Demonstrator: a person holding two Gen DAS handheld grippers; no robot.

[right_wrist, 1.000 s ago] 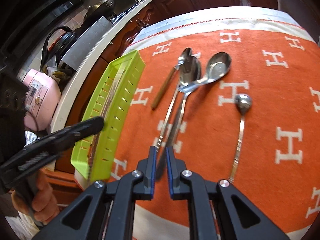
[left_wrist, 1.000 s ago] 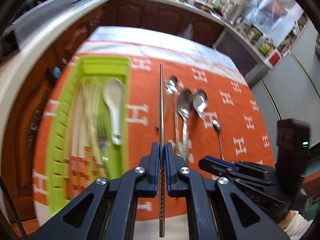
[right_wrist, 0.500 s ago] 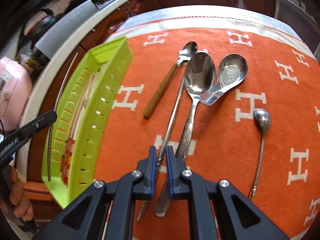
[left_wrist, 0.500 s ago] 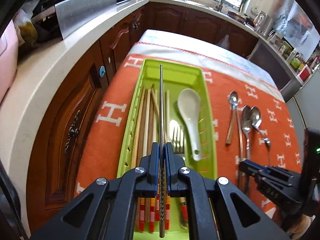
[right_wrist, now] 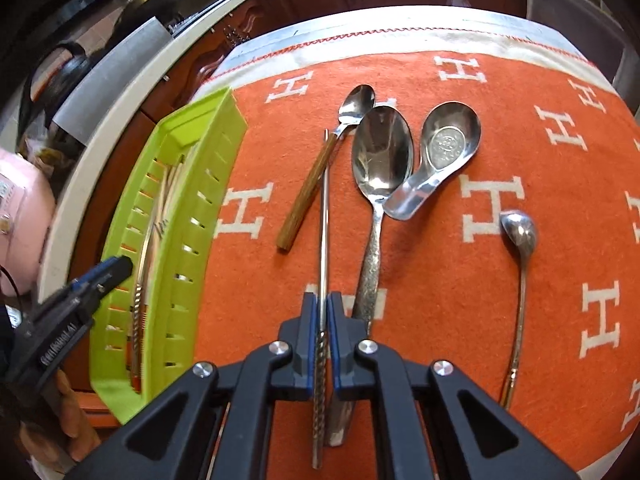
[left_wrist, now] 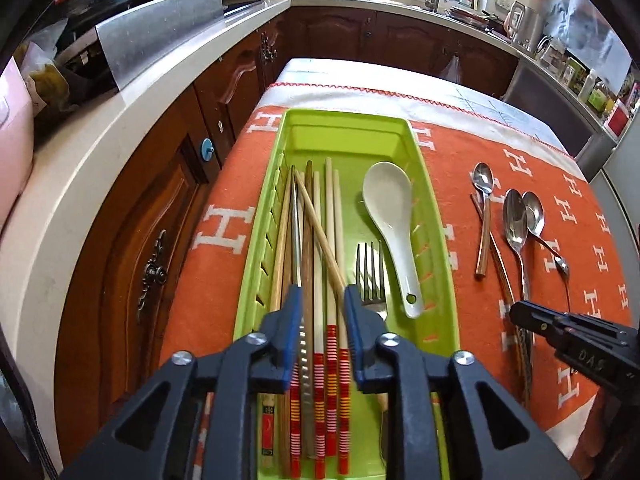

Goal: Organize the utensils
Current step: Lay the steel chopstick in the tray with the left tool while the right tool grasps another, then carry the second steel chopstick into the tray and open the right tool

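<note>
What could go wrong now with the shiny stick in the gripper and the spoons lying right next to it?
The right gripper is shut on a metal chopstick lying close beside the big spoon and the wooden-handled spoon. Lifting it could drag or flick those spoons. In the green tray, the left gripper is opening over another metal chopstick; it might land crossed on the wooden chopsticks.

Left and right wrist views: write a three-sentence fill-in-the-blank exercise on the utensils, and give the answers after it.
1. The white spoon lies in the ___ tray.
2. The right tongs are shut on a metal ___ that rests on the orange cloth.
3. ___ metal spoons lie on the cloth.

Missing words: green; chopstick; four.
</note>
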